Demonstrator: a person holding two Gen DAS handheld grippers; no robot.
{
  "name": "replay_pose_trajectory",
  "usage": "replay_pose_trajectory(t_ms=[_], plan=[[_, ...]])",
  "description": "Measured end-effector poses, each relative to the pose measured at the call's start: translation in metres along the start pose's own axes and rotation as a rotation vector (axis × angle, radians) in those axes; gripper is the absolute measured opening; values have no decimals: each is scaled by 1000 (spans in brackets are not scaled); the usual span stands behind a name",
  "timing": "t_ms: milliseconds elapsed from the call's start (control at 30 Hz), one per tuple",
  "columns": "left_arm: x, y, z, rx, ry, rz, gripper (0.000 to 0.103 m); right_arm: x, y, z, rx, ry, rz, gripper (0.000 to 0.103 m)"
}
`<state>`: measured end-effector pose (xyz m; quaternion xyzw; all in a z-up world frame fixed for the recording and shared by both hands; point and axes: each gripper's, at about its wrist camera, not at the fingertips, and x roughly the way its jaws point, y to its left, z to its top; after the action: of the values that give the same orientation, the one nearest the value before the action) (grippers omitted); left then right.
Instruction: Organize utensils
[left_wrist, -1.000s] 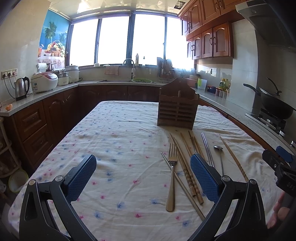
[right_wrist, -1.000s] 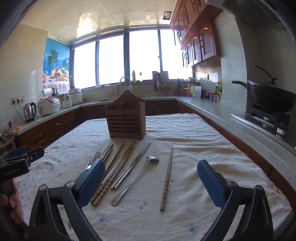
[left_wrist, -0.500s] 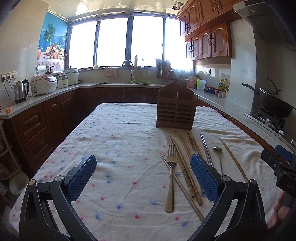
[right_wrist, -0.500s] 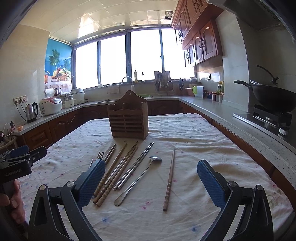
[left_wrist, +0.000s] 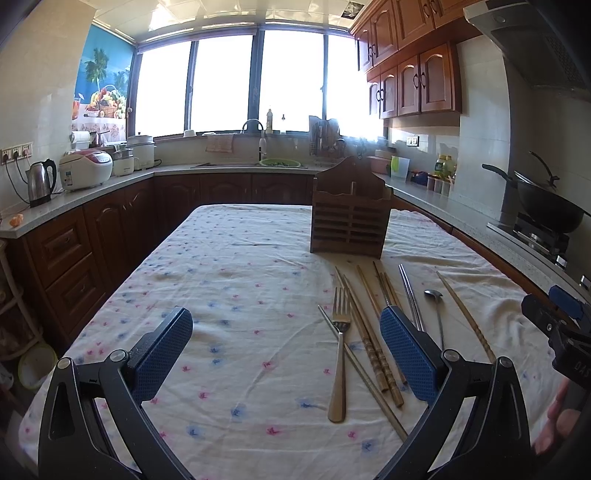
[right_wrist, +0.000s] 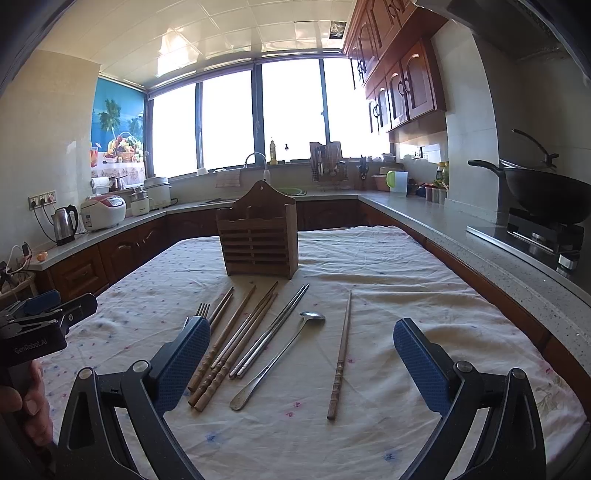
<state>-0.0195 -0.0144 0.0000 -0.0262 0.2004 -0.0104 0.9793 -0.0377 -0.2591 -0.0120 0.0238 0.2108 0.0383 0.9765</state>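
The left gripper (left_wrist: 286, 349) is hovering wide open above the table (left_wrist: 229, 280), holding nothing; the right gripper (right_wrist: 303, 358) is likewise gaping wide and empty over the same flowered cloth; a wooden utensil holder (right_wrist: 258, 240) is standing upright near the table's middle, and the utensils are lying loose on the cloth just in front of it; a fork (left_wrist: 339, 354) is resting at the left of the row, crossing one chopstick; wooden chopsticks (right_wrist: 232, 347) are lying beside it, then a metal pair (right_wrist: 269, 332), a spoon (right_wrist: 280, 358) and a lone wooden chopstick (right_wrist: 341, 354) set apart at the right; a wok (right_wrist: 543, 192) is sitting on the stove beyond.
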Motion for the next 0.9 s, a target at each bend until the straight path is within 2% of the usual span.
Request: replay_pose_trajectory(t_ms=[500,900], plan=[[1,-1,0,-1,7,-6,103,0,1,0,2,0,3,101],[23,2,5,-25,91,-67,103,9,0,4,37,37,22,100]])
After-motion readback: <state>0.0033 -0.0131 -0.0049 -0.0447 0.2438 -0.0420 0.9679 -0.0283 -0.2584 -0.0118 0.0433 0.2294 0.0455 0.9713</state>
